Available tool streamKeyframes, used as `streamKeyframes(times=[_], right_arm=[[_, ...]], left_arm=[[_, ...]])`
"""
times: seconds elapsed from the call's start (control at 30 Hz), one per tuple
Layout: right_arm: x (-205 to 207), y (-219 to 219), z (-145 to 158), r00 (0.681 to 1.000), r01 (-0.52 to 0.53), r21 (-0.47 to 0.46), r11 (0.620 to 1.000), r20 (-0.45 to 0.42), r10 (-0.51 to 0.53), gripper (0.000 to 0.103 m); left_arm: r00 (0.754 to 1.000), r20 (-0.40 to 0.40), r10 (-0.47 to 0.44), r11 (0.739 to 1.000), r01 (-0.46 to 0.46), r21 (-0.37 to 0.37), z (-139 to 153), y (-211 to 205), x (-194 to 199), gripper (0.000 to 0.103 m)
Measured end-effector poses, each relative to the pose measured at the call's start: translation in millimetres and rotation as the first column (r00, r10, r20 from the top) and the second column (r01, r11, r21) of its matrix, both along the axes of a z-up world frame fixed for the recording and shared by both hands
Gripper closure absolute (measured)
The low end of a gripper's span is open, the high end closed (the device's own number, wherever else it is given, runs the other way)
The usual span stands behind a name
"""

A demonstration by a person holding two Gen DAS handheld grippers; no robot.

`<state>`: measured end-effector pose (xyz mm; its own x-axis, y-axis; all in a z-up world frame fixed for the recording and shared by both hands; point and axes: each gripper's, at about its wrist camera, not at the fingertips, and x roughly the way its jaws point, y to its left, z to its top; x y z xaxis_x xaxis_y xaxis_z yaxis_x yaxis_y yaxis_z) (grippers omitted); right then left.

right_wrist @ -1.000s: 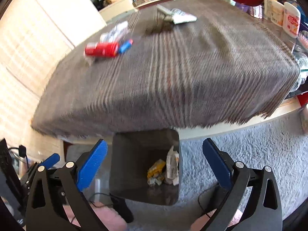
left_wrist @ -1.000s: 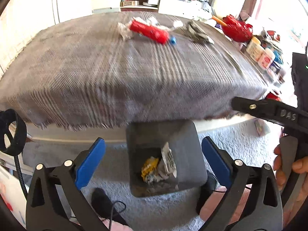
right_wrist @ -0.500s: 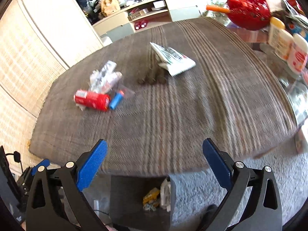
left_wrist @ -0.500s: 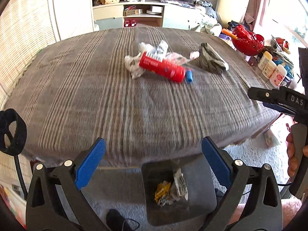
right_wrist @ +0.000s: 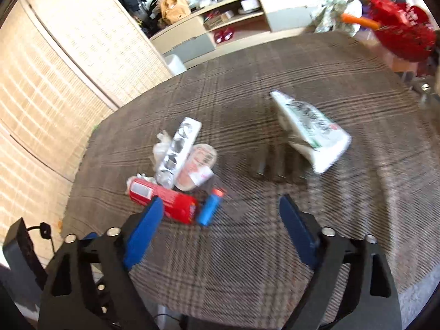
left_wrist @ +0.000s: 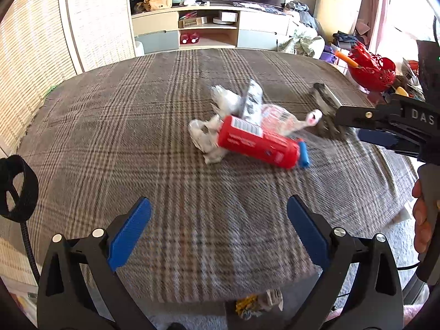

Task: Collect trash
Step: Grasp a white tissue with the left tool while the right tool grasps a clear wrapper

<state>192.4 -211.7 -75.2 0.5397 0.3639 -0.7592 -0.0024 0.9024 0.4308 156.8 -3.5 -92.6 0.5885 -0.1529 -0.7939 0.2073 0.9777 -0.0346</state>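
The left gripper (left_wrist: 218, 229) hangs wide open and empty over the brown plaid cloth (left_wrist: 137, 143), with the red cylindrical bottle (left_wrist: 257, 141) and crumpled clear wrappers (left_wrist: 220, 101) lying ahead of its blue pads. The right gripper (right_wrist: 217, 227), empty, is closing its jaws; the white folded packet (right_wrist: 313, 132) lies ahead, slightly right. A dark bin holding scraps (left_wrist: 258, 302) peeks below the left gripper.
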Motion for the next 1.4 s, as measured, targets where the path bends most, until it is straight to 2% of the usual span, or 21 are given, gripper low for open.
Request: streamKeyframes(times=[0.3,0.4,0.5,0.7,0.73,0.8,0.83,0.97,1.17,1.4], right_arm=[[42,21,-15,0.998,-0.055,-0.001,0.999,-0.013,0.055,0.031],[50,25,-20,0.997,-0.074,-0.001,0.997,-0.021,0.074,0.034],[55,29,-28,0.995,-0.094,-0.001,0.996,-0.038,0.094,0.040],[61,32,-43,0.992,-0.107,-0.006,0.994,-0.071,0.106,0.043],[60,33,-43,0.992,-0.109,-0.015,0.994,-0.060,0.108,0.044],[59,36,-44,0.990,-0.129,-0.009,0.992,-0.065,0.128,0.070],[58,38,-45,0.988,-0.139,0.000,0.990,-0.071,0.139,0.075],[54,44,-37,0.986,-0.158,-0.035,0.987,-0.048,0.157,0.087],[37,39,-17,0.991,-0.133,-0.104,0.986,-0.014,0.132,0.091],[0,16,9,0.996,-0.085,-0.119,0.989,0.024,0.088,0.091]], left_arm=[[1.000,-0.025,0.008,1.000,-0.008,-0.014,-20,16,48,0.026],[1.000,-0.027,-0.008,1.000,0.008,-0.003,-27,11,60,0.029],[0.999,-0.043,-0.023,1.000,0.023,-0.007,-36,5,71,0.036],[0.998,-0.023,-0.050,0.999,0.050,0.003,-41,-6,83,0.043],[0.998,-0.018,-0.054,0.999,0.054,0.004,-41,-8,84,0.047],[0.998,-0.010,-0.056,0.998,0.056,0.004,-40,-9,86,0.058],[0.998,-0.009,-0.056,0.998,0.056,0.001,-40,-9,86,0.065],[0.998,-0.010,-0.066,0.997,0.065,-0.027,-38,-6,85,0.077],[0.998,-0.004,-0.065,0.998,0.065,-0.006,-31,-3,66,0.080],[0.999,0.013,-0.043,0.999,0.043,-0.001,-8,10,22,0.081]])
